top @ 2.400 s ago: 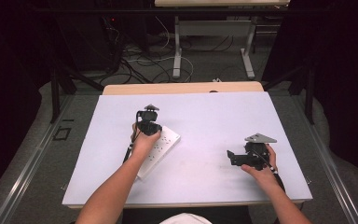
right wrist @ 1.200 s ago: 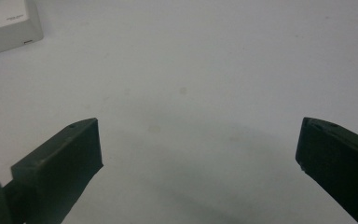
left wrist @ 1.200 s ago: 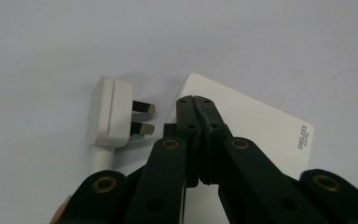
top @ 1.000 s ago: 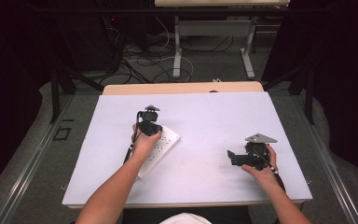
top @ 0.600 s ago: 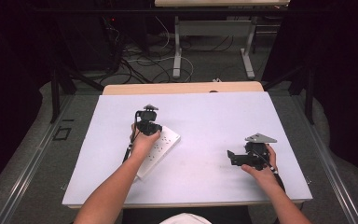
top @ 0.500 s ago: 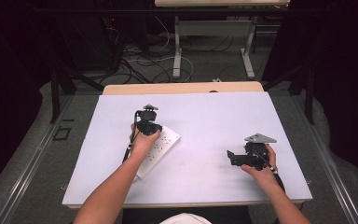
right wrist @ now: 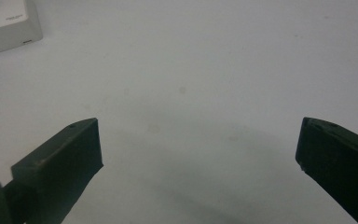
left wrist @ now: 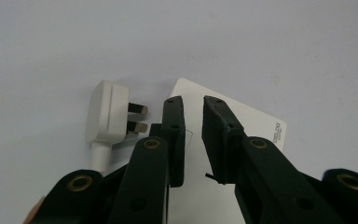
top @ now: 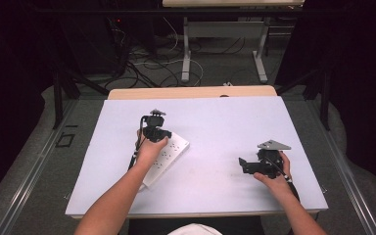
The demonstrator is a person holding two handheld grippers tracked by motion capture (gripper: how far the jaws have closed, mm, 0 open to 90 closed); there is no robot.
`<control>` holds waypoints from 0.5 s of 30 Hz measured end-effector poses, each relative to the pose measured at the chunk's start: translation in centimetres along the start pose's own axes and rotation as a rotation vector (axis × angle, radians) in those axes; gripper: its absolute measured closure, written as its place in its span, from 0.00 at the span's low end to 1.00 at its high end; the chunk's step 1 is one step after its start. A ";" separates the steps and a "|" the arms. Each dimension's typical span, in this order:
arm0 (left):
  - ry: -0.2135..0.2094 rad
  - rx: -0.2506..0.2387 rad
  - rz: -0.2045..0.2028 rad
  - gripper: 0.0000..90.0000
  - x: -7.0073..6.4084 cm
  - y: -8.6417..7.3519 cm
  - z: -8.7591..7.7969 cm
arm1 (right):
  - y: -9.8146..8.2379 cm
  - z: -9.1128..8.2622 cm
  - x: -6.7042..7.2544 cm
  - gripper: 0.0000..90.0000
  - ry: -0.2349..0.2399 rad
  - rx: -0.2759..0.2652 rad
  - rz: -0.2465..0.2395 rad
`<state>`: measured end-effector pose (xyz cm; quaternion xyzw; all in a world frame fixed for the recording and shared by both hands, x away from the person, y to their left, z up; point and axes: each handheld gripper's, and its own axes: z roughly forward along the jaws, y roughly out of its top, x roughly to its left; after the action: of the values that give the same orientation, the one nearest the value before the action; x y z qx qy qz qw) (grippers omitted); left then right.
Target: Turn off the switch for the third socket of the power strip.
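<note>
The left gripper hangs over the end of the flat white plastic power strip; its jaws have just been opening, a narrow gap, nothing between them. The white three-pin plug lies just beside that end on the white table. The right gripper rests with jaws spread wide, empty.

White power strip, white plug

Left gripper: jaws parted by a narrow gap, just been opening, nothing between the pads. Left forearm extended up from bottom edge. Right gripper: jaws spread wide, nothing between. Right hand low at right, gripper pointing left.
</note>
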<state>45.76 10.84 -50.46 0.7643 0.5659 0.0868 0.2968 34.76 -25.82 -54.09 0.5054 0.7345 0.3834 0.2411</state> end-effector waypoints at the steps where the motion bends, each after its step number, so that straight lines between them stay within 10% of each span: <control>1: 0.003 0.000 0.009 0.85 0.0 0.0 -0.1 | 0.0 0.0 0.0 0.00 0.001 0.000 0.000; 15: -0.044 -0.015 0.034 0.76 -0.8 -0.3 -1.2 | 0.0 0.0 0.0 0.00 0.002 -0.001 0.001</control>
<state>44.71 10.62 -49.50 0.7732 0.5455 0.0794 0.3134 34.77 -25.81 -54.11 0.5052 0.7343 0.3843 0.2407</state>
